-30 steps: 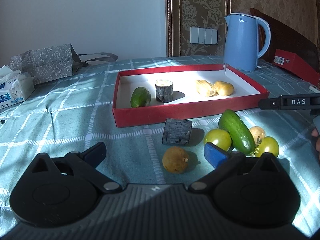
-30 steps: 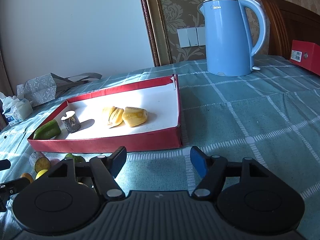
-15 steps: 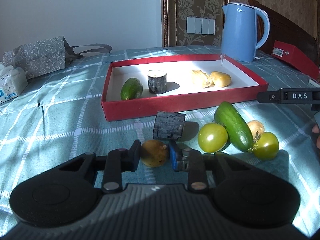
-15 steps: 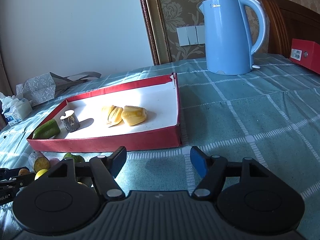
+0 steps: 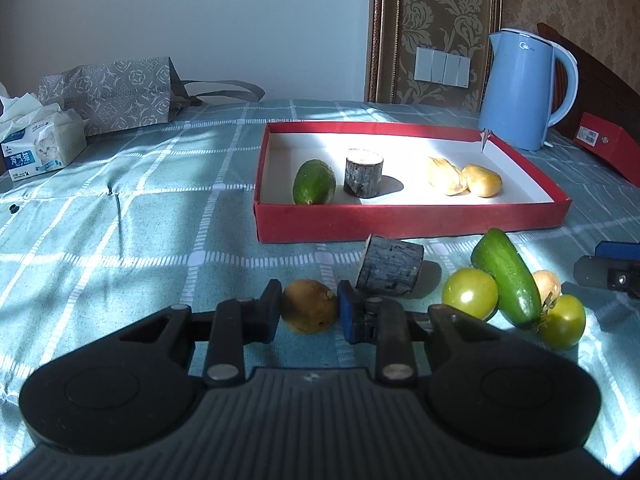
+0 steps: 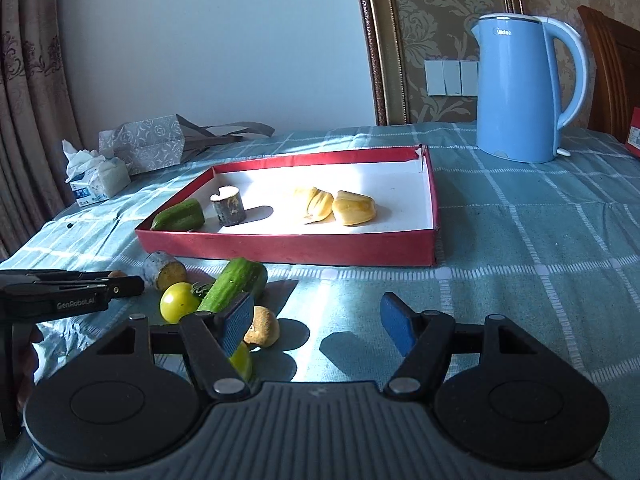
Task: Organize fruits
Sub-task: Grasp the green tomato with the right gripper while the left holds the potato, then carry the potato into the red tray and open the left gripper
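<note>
In front of the red tray [image 5: 412,218], the left gripper [image 5: 309,311], angled downward, is clamped on a round yellow-brown fruit [image 5: 309,312] on the checked tablecloth [image 5: 140,232]. To its right, the right gripper [image 6: 318,326] hovers with jaws apart, empty, beside the cucumber [image 6: 234,285].

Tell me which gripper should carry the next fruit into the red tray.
Left. The left gripper is already shut on the yellow-brown fruit, facing the red tray. The right gripper is open and empty.
</note>
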A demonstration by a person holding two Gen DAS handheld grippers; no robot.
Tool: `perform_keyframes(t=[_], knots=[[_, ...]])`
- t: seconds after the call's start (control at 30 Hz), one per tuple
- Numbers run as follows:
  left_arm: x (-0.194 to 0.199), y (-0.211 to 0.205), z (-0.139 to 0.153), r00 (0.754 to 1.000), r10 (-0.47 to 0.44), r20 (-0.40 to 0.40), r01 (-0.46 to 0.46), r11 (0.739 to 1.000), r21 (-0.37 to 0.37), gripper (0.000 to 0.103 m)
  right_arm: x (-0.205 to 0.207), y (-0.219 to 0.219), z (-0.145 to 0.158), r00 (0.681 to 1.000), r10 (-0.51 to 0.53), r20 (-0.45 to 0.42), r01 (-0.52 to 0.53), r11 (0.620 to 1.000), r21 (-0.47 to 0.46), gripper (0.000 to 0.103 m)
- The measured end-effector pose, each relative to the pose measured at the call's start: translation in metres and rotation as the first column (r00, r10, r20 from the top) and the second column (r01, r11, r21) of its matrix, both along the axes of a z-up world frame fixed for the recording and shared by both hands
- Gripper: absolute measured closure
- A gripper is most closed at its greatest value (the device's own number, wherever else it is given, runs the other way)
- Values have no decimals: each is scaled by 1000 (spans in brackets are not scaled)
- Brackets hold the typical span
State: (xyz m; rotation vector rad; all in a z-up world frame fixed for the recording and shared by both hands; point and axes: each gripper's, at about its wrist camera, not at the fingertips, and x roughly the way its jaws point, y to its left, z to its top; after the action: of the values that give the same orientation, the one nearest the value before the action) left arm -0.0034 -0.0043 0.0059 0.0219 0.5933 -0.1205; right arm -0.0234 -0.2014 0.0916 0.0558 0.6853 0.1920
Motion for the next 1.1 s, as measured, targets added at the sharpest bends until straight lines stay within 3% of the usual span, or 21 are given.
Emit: perform_keyframes(t=[0.2,0.33,0.47,0.6,0.73,0.9,1.1], knots=[[0,0,-1,1000,2,-7,-2,1000,4,76,-15,24,7,997,75,-8,-75,997,-20,33],[1,1,-1,1000,3,-12,-3,1000,1,76,-17,38,1,994,100,-43,-102,994,-45,46],[1,1,-1,1000,3,-13,-3,1000,0,76,-12,46,-10,992,93,-80,-98,993,-60,52],[2,0,-2,1000,3,-13,-3,1000,1,76,-8,51,-17,991,97,-88,-102,993,-61,67],[2,1,-2,1000,3,-15,-3,1000,-5,76,-10,56,-19,993,99,-68,-105,991,-86,70],[2,2,-2,1000,6,-16,-6,1000,-8,76,-15,46,-12,996,74,-45,-76,996,-52,70],[2,4,-2,1000,13,-18,-13,1000,-15,76,-8,15,10,994,-84,73,88,995,-43,70]])
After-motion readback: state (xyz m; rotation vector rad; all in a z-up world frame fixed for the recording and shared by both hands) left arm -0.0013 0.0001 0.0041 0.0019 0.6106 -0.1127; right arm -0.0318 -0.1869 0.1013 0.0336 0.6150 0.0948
